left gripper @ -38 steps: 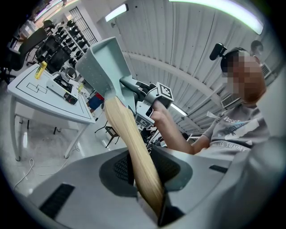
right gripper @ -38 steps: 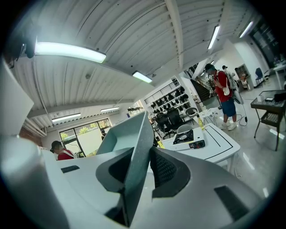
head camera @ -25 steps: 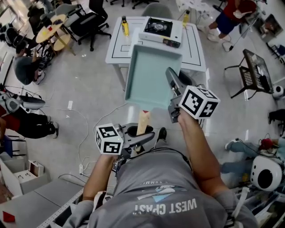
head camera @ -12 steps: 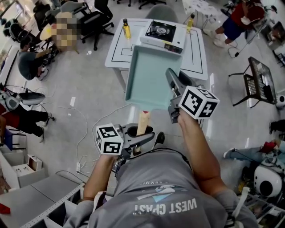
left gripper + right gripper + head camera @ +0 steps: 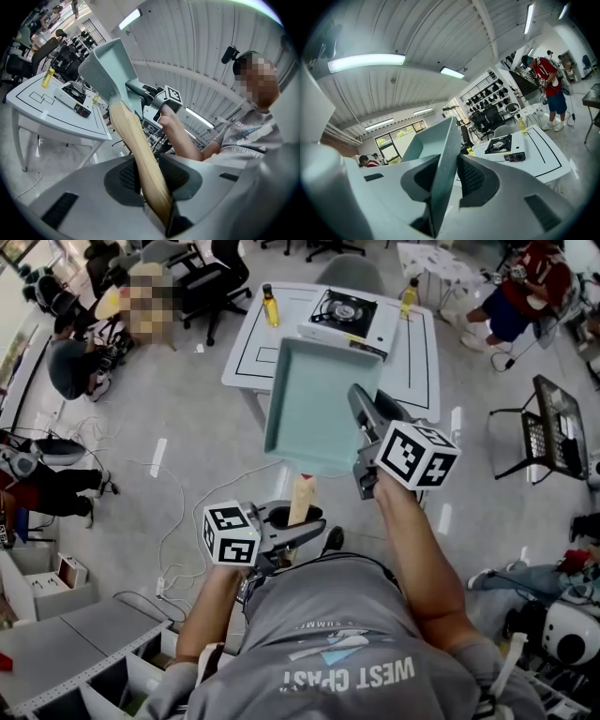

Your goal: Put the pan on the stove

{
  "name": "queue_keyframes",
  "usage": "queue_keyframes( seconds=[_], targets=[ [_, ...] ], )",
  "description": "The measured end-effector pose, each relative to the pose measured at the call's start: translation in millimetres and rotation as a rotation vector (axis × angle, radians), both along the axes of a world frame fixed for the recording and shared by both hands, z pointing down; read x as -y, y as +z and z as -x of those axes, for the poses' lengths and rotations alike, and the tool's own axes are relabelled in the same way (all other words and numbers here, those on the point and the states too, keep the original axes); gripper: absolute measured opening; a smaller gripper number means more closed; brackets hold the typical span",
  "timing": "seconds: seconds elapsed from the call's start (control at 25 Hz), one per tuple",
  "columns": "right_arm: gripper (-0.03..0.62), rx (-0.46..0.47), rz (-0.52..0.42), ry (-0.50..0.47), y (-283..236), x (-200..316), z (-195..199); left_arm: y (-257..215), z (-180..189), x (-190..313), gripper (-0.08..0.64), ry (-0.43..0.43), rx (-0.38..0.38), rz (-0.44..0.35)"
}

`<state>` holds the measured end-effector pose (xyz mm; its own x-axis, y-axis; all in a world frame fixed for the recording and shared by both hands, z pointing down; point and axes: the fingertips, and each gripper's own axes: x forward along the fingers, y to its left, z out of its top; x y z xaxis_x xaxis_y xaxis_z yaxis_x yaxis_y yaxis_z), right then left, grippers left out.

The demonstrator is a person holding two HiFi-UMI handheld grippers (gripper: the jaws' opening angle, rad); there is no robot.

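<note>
The pan [image 5: 319, 404] hangs in the air, near the stove [image 5: 344, 309] on the worktop [image 5: 251, 345]. The left gripper's [image 5: 298, 521] jaws pinch its wooden handle [image 5: 303, 495]; the right gripper's [image 5: 360, 423] jaws clamp its side wall.

The person carrying the pan [image 5: 319, 404] is nearer the table [image 5: 246, 351], which sits lower and a little further right in the head view. The stove [image 5: 349, 311] near the far edge, the left bottle [image 5: 270, 306] and the right bottle [image 5: 408, 296] shift with it. The pan's far rim reaches closer under the stove. The person in red [image 5: 532, 282] and the black stand [image 5: 555, 432] slide right.
</note>
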<state>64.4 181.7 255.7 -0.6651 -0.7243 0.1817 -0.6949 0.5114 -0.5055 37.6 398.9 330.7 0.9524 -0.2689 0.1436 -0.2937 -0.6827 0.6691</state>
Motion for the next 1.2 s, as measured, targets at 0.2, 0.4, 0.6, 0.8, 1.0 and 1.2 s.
queue_keyframes(
  seconds=[0.2,0.4,0.6,0.8,1.0,1.2],
  targets=[
    [0.098,0.006,-0.001,-0.016,0.9,14.0,-9.9,1.3,-13.1,13.7,0.087,-0.019,0.004,-0.002],
    [0.097,0.012,0.008,-0.033,4.9,27.4,-14.4,2.8,-20.9,26.2,0.087,-0.038,0.009,0.005],
    [0.097,0.021,0.021,-0.053,11.7,39.3,-20.4,6.3,-30.8,38.1,0.087,-0.054,0.017,0.008],
    [0.097,0.027,0.017,-0.058,12.9,48.3,-29.5,8.5,-41.1,46.4,0.087,-0.06,0.028,0.009],
    [0.097,0.035,0.028,-0.051,16.0,54.4,-35.5,9.1,-45.4,52.2,0.087,-0.054,0.034,0.012],
    [0.095,0.03,0.021,-0.03,12.0,66.1,-38.0,8.3,-44.7,62.9,0.088,-0.042,0.035,0.016]
  ],
)
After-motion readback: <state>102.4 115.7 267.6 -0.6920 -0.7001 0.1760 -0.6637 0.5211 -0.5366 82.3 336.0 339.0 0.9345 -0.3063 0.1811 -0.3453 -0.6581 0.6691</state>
